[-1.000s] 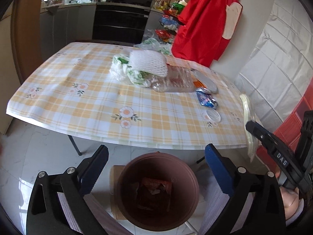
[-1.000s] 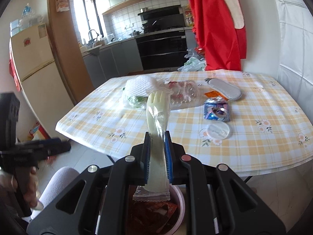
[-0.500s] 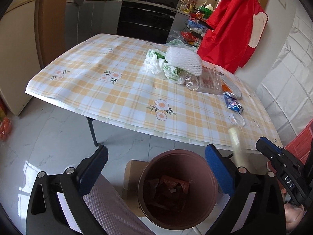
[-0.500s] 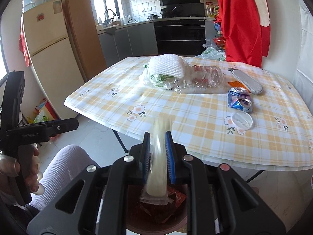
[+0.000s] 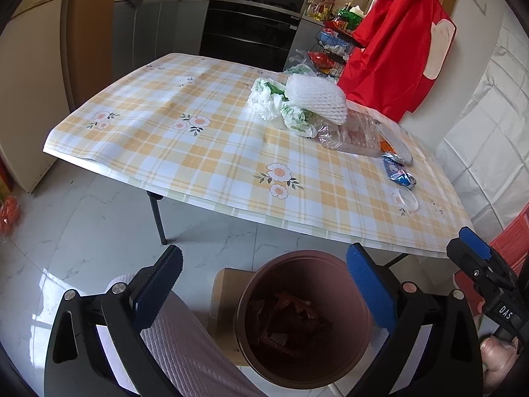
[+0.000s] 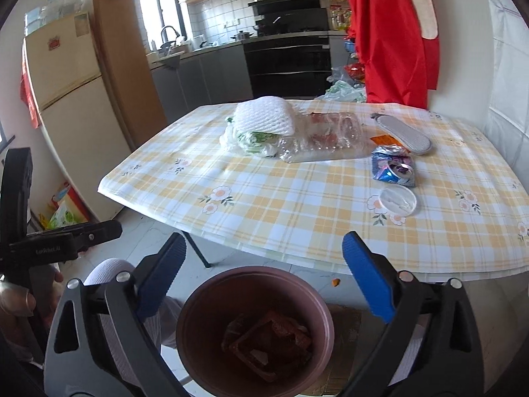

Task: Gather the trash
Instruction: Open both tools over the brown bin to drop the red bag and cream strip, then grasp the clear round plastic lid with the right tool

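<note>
Jaws of right gripper [image 6: 264, 278] just sprung wide apart, nothing between blue ribbed pads now; a second ago clamped shut on pale translucent plastic wrapper strip, since gone from grip and not clearly made out among contents below. Left gripper [image 5: 264, 281] spread wide as before, empty. Both poised directly above round brown plastic bin [image 6: 254, 327] on floor, smooth-walled, holding crumpled reddish-brown wrappers [image 6: 269, 342]. Flattened cardboard sheet [image 5: 228, 297] under bin.

Remaining trash unmoved on bench with yellow-and-white checked, flower-printed glossy cloth [image 6: 297, 205]: white foam mesh sleeve [image 6: 264, 117], soft and netted, atop crumpled white-and-green plastic bag [image 6: 251, 140]; beside these, crinkled clear plastic clamshell tray [image 6: 324, 139] with red bits inside; crushed blue foil packet [image 6: 393, 170], shiny and creased; flat round clear plastic lid [image 6: 398, 200] nearest bench edge; grey oval textured insole [image 6: 401, 134] farther back, small orange scrap [image 6: 382, 139] just beside it.
</note>
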Tool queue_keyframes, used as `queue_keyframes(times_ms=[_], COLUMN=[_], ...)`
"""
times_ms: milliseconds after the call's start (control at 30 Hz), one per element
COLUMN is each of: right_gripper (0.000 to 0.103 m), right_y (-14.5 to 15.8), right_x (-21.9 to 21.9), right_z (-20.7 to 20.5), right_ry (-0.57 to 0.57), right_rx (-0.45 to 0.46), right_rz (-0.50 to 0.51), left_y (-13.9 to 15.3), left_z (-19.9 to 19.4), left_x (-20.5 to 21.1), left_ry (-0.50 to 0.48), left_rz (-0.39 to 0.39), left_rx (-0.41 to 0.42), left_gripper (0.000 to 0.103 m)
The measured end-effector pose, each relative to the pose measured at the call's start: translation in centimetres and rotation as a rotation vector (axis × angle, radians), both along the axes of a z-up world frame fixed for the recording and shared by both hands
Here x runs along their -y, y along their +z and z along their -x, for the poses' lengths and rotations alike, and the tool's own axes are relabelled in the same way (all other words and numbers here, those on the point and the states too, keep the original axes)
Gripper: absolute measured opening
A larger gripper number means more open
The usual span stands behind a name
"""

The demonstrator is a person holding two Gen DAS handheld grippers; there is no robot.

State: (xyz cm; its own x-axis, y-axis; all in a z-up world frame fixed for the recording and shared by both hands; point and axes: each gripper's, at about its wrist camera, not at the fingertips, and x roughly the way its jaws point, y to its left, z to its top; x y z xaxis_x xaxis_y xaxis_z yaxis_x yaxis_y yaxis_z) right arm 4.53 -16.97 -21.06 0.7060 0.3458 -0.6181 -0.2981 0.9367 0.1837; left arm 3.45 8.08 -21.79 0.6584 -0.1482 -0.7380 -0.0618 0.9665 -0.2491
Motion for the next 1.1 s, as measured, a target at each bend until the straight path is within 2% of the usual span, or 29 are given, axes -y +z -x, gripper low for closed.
queue_keyframes(times_ms=[267,500,767,867,1100], right_gripper=[0.095,0.097,0.097,0.097,0.097], right_y=[-1.7,-2.9,-4.8,-6.1,-9.1], right_x=[2.3,6.1,10.3,10.9,11.1], right_z=[-1.4,-5.5,-11.9,-14.0,-17.8], right_ry=[-0.068,-0.142,-0.206,-0.202,-0.192], right_rx=[-0.041,-0.076,-0.096,-0.119,-0.159], right_rz=[0.005,0.1,0.156,0.184,0.234], left_y=[-1.2,-2.2,-2.3,-2.3,-2.5], left_z=[-0.5,-2.3,-6.4,-8.3,-12.7], left_x=[0.1,0.1,1.3,2.2,4.3], left_ry=[-0.009,-0.018,-0.052,-0.065,-0.104], left_rz=[-0.019,-0.049,-0.108,-0.142,-0.159], left_rx=[-0.027,-0.059,-0.056,-0.052,-0.047], left_gripper=[0.097,0.097,0.097,0.097,0.097])
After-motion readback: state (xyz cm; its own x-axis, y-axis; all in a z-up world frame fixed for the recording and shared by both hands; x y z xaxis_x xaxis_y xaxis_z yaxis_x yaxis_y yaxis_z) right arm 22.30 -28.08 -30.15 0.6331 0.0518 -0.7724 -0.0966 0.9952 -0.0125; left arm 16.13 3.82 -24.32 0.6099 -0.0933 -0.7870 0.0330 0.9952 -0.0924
